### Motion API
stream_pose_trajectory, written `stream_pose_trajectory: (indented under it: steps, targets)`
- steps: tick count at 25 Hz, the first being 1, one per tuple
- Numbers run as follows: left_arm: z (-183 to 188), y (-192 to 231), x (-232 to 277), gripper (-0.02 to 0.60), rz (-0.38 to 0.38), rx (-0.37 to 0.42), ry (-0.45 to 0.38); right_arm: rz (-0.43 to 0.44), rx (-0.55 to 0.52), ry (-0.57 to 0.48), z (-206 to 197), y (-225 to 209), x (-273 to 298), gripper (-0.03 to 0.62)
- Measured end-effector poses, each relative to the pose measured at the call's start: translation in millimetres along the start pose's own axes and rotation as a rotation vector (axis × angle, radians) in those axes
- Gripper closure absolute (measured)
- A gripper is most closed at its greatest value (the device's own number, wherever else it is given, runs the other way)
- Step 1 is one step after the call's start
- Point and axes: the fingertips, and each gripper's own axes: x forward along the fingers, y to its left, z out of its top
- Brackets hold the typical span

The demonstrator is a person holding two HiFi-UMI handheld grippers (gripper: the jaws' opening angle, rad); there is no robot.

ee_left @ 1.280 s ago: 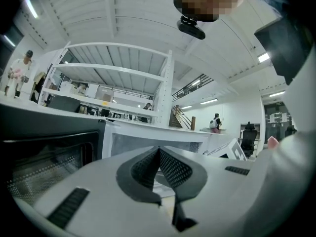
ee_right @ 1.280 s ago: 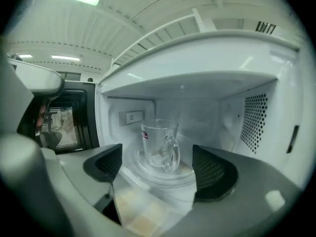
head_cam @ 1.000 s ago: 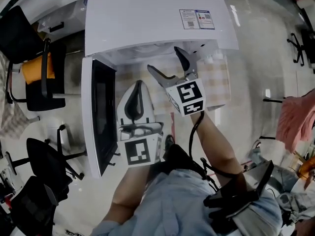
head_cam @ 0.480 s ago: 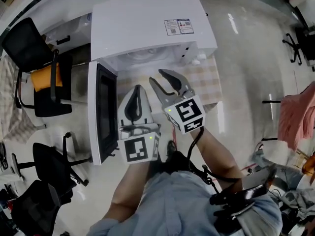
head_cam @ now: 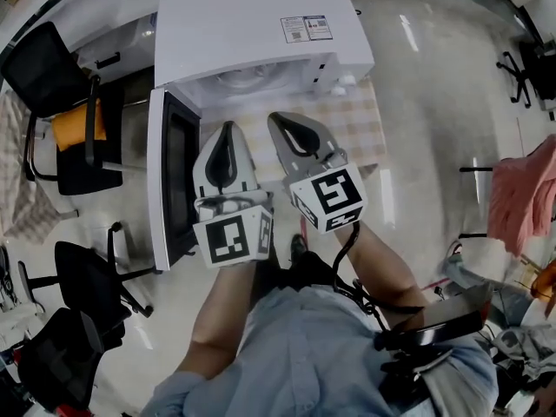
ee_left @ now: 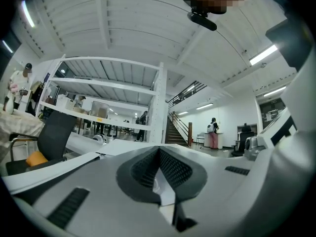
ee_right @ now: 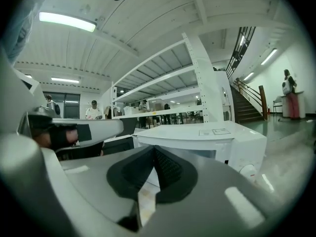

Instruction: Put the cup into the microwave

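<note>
Right gripper view: my right claw [ee_right: 154,152] just closed, pads together, empty | left claw [ee_left: 159,152] shut, empty | white box-shaped microwave [head_cam: 252,24], door [head_cam: 169,181] open | pale round shape [head_cam: 241,78] inside, cup or not I cannot tell

The microwave [head_cam: 248,33] is white, and its door [head_cam: 174,176] has a black window. The tablecloth [head_cam: 360,124] is checked in beige and white. The chair [head_cam: 35,55] is black with an orange cushion [head_cam: 74,124]. The person's shirt [head_cam: 304,354] is pale blue, and the fabric [head_cam: 521,198] at the right edge is pink.
</note>
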Motion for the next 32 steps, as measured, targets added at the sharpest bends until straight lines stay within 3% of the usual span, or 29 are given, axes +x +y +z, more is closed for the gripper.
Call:
stream_pose_trajectory:
  steps: [17,32]
  targets:
    - [34.9,-6.9,-2.9,0.575,-0.013,0.005,-0.031,-0.024,-0.030,-0.056,45.3,7.4,-16.3,0.592]
    - [38.4,-3.9,-4.5,0.575,-0.012,0.006,-0.032,-0.008,-0.044,-0.053,49.3,14.9,-16.6,0.594]
